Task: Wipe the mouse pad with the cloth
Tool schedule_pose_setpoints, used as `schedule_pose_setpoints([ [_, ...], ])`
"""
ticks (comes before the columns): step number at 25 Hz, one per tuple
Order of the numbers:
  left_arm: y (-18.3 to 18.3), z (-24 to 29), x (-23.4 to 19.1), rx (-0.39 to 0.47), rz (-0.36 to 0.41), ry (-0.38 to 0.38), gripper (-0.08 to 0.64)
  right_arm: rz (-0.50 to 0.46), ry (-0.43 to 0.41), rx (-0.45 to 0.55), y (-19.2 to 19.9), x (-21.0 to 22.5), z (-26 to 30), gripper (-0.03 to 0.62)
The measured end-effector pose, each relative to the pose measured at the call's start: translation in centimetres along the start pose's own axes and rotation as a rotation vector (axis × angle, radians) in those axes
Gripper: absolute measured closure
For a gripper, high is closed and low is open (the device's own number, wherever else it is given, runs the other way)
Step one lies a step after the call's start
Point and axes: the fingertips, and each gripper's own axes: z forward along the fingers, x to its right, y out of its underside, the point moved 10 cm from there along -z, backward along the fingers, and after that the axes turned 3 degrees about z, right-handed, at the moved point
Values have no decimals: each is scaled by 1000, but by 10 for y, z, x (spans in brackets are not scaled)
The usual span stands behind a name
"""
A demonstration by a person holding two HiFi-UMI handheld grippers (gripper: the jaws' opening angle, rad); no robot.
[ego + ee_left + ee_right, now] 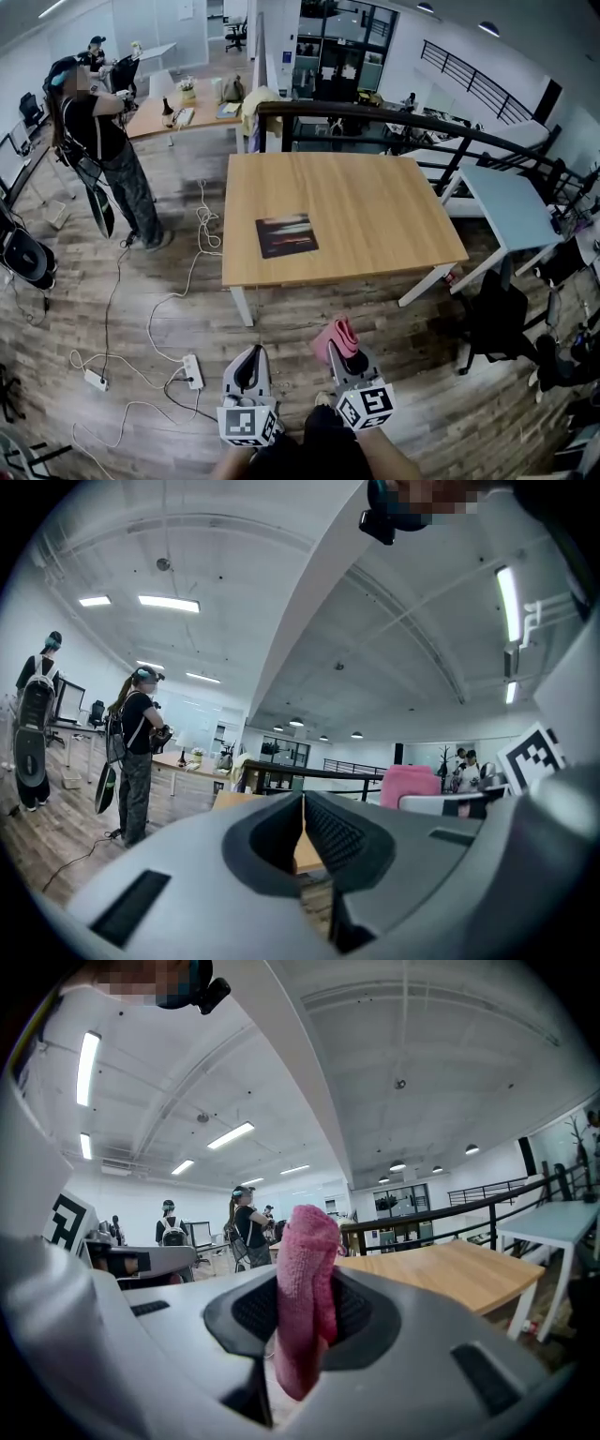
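The wooden table (pixel 375 216) stands in the middle of the room, with its near long edge turned to the person. The mouse pad (pixel 286 234) lies flat on the left front part of the table top. It is near that edge but does not reach it, and it is a little turned against the edge. A wide stretch of table top lies to the right of the pad and behind it.

Between the table and the grippers there is a strip of wooden floor. On its left side, white cables (pixel 200 225) run down to a power strip (pixel 192 370). On its right side, a black chair (pixel 502 319) stands near the front right table leg. Another person (pixel 108 141) stands well apart, to the left of the table.

Both grippers are low and close to the person's body. They are side by side, well apart from the table, and they point forward toward it and a little upward. The left gripper (pixel 251 361) has its jaws together, with only a thin slit between them and nothing inside. The right gripper (pixel 345 352) is closed on the pink cloth (pixel 335 336). The cloth is folded and stands upright between the two pads. Its top rises above the jaws and its lower end hangs below them.
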Motion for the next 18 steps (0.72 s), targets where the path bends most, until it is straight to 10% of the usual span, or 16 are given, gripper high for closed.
schedule_pose_setpoints([
  [18,10,164,-30,-68,4,-79,535,0,-45,-46,-15,96,148,494],
])
